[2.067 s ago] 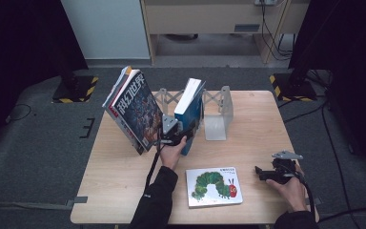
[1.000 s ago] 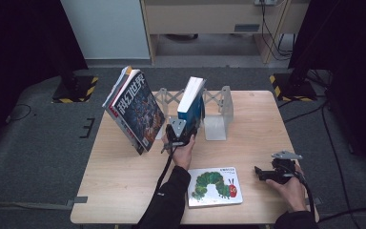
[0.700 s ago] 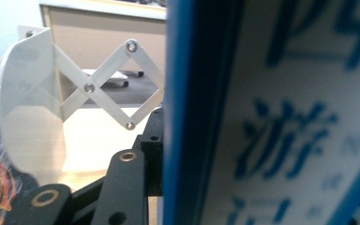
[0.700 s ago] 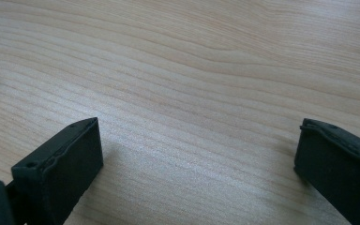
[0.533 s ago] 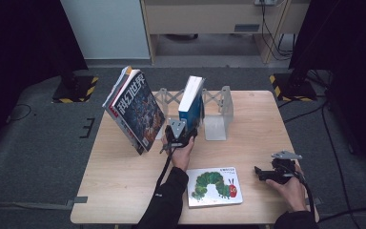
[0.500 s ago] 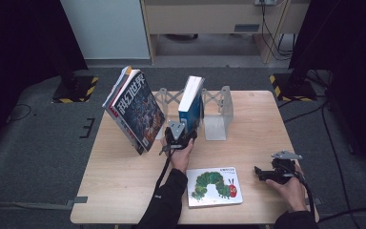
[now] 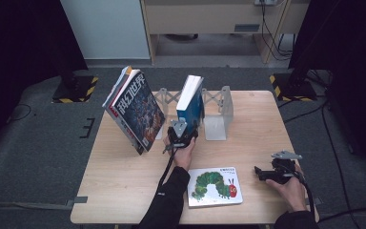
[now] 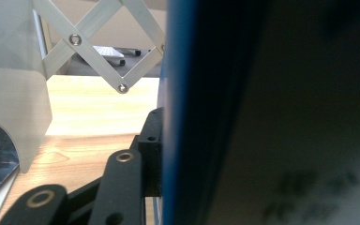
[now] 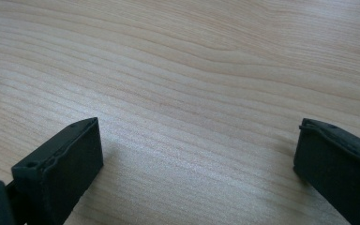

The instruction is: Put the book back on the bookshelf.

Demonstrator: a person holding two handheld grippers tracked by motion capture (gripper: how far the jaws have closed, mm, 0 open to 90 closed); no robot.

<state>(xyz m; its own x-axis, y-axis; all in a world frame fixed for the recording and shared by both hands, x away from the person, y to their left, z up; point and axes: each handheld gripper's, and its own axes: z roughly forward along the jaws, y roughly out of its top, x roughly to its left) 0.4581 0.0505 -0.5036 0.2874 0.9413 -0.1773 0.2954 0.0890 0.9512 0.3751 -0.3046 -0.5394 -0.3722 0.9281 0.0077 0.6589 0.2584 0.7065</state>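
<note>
Inside the expanding book rack (image 7: 219, 102), a blue book (image 7: 191, 98) upright, left hand-held gripper (image 7: 180, 135) clamped on it.

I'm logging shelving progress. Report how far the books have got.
Done: the magazines lean at the left end of the expandable bookend rack. In hand: the left gripper holds the blue book upright in the rack. Left: the caterpillar picture book lies flat on the table; the right gripper rests open.

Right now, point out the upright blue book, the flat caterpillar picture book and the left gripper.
upright blue book (image 7: 194, 98), high view, its cover
flat caterpillar picture book (image 7: 214, 186), high view, green caterpillar on cover
left gripper (image 7: 180, 135), high view, between its fingertips
</note>
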